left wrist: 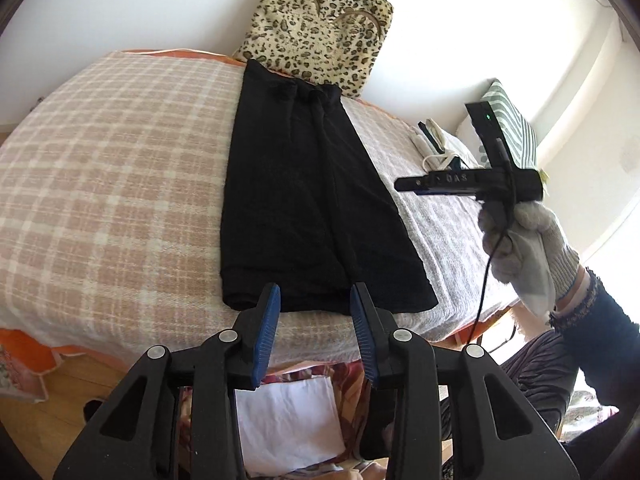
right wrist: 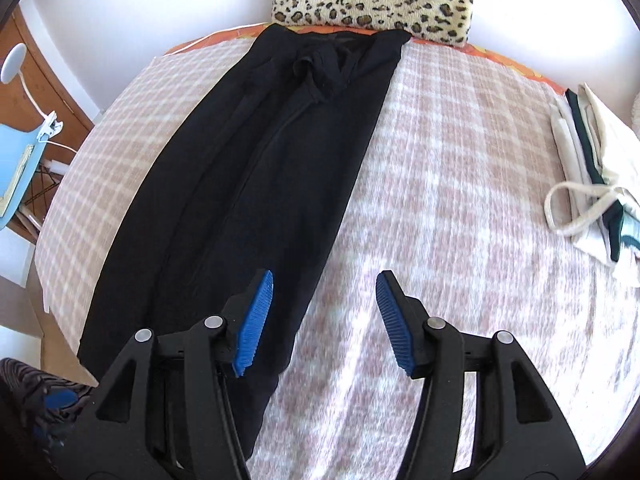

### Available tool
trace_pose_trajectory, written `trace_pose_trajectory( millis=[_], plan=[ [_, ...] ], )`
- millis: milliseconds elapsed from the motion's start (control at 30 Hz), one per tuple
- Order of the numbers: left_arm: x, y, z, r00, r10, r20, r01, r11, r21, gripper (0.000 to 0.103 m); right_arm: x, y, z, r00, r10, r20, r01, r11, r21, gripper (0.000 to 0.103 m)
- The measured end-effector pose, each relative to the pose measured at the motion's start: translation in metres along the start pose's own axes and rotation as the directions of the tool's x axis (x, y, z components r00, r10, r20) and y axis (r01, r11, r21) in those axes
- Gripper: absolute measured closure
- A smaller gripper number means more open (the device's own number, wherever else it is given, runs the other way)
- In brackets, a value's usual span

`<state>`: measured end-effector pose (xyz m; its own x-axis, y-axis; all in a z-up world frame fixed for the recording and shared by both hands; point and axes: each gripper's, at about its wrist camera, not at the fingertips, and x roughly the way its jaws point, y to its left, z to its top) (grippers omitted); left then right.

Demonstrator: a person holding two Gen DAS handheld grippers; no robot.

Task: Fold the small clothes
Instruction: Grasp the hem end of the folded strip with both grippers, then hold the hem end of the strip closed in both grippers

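Black knit garment (left wrist: 316, 200), already folded lengthwise into a long strip, lies flat on the checked blanket (left wrist: 120, 168), running from the frame's lower centre up toward the leopard-print cushion (left wrist: 320, 28) at top. My left gripper (left wrist: 315, 312) hangs just above its near hem, jaws apart, nothing between them. My right gripper (right wrist: 325, 320), seen in the right wrist view over the garment's right edge and bare blanket, also stands apart and empty. Judged step: one fold done and released, next fold pending. The next move calls for both grippers to pinch the near hem's corners and carry them toward the far end. Folded pale cloths (right wrist: 592, 168) lie at the right edge.
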<state>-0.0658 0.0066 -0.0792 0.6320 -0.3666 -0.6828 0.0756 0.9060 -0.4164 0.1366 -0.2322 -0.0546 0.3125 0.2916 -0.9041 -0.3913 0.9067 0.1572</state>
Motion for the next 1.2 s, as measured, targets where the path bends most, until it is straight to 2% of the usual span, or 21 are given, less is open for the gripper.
trace_pose_trajectory(
  millis=[100, 200, 267, 333, 433, 467, 533, 600, 633, 667, 767, 900, 1000, 1033, 1067, 1133, 1200],
  plan=[
    [0.003, 0.02, 0.015, 0.999, 0.017, -0.036, -0.018, 0.999, -0.033, 0.068, -0.008, 0.003, -0.046, 0.997, 0.067, -0.037, -0.066, 0.997, 0.032, 0.046],
    [0.015, 0.032, 0.023, 0.995, -0.014, -0.099, 0.007, 0.997, -0.071, 0.068, -0.015, 0.007, -0.081, 0.991, 0.124, -0.041, -0.121, 0.991, 0.056, 0.046],
    [0.027, 0.035, 0.025, 0.99, -0.021, -0.138, 0.011, 0.997, -0.075, 0.062, -0.018, 0.008, -0.096, 0.985, 0.168, -0.043, -0.164, 0.983, 0.084, 0.046],
    [0.04, 0.037, 0.027, 0.985, -0.015, -0.171, 0.002, 0.997, -0.075, 0.061, -0.019, 0.01, -0.108, 0.978, 0.201, -0.048, -0.196, 0.976, 0.099, 0.046],
    [0.054, 0.04, 0.023, 0.974, -0.056, -0.218, 0.034, 0.994, -0.106, 0.061, -0.022, 0.016, -0.115, 0.982, 0.187, -0.039, -0.184, 0.981, 0.066, 0.048],
    [0.058, 0.043, 0.022, 0.972, -0.073, -0.225, 0.045, 0.991, -0.128, 0.062, -0.023, 0.019, -0.114, 0.981, 0.189, -0.038, -0.187, 0.98, 0.061, 0.05],
    [0.058, 0.047, 0.021, 0.973, -0.099, -0.21, 0.066, 0.985, -0.159, 0.065, -0.022, 0.021, -0.116, 0.978, 0.203, -0.047, -0.2, 0.978, 0.062, 0.069],
    [0.059, 0.046, 0.021, 0.973, -0.098, -0.207, 0.069, 0.987, -0.142, 0.079, -0.021, 0.023, -0.119, 0.981, 0.19, -0.037, -0.189, 0.981, 0.049, 0.078],
    [0.06, 0.045, 0.021, 0.975, -0.09, -0.203, 0.066, 0.99, -0.125, 0.093, -0.021, 0.024, -0.119, 0.983, 0.183, -0.031, -0.182, 0.983, 0.039, 0.087],
    [0.06, 0.045, 0.021, 0.977, -0.076, -0.201, 0.054, 0.992, -0.111, 0.095, -0.02, 0.024, -0.12, 0.982, 0.188, -0.033, -0.187, 0.982, 0.038, 0.093],
    [0.052, 0.042, 0.022, 0.983, -0.049, -0.176, 0.038, 0.997, -0.067, 0.097, -0.02, 0.02, -0.121, 0.978, 0.209, -0.024, -0.207, 0.976, 0.072, 0.097],
    [0.043, 0.039, 0.025, 0.986, -0.056, -0.156, 0.052, 0.998, -0.034, 0.097, -0.021, 0.021, -0.124, 0.97, 0.241, -0.022, -0.24, 0.969, 0.053, 0.097],
    [0.045, 0.042, 0.028, 0.981, -0.069, -0.18, 0.061, 0.997, -0.047, 0.095, -0.021, 0.016, -0.125, 0.956, 0.293, -0.022, -0.29, 0.953, 0.087, 0.095],
    [0.046, 0.044, 0.029, 0.979, -0.074, -0.19, 0.063, 0.996, -0.063, 0.091, -0.018, 0.014, -0.124, 0.949, 0.314, -0.022, -0.31, 0.945, 0.105, 0.09],
    [0.048, 0.046, 0.03, 0.976, -0.084, -0.203, 0.069, 0.994, -0.08, 0.081, -0.018, 0.01, -0.124, 0.942, 0.336, -0.019, -0.332, 0.935, 0.123, 0.089],
    [0.051, 0.049, 0.03, 0.971, -0.093, -0.222, 0.071, 0.992, -0.106, 0.067, -0.016, 0.003, -0.124, 0.929, 0.371, -0.018, -0.364, 0.919, 0.153, 0.086],
    [0.053, 0.052, 0.03, 0.97, -0.1, -0.221, 0.075, 0.99, -0.118, 0.067, -0.016, -0.005, -0.125, 0.92, 0.392, -0.015, -0.384, 0.908, 0.165, 0.086]
  ],
)
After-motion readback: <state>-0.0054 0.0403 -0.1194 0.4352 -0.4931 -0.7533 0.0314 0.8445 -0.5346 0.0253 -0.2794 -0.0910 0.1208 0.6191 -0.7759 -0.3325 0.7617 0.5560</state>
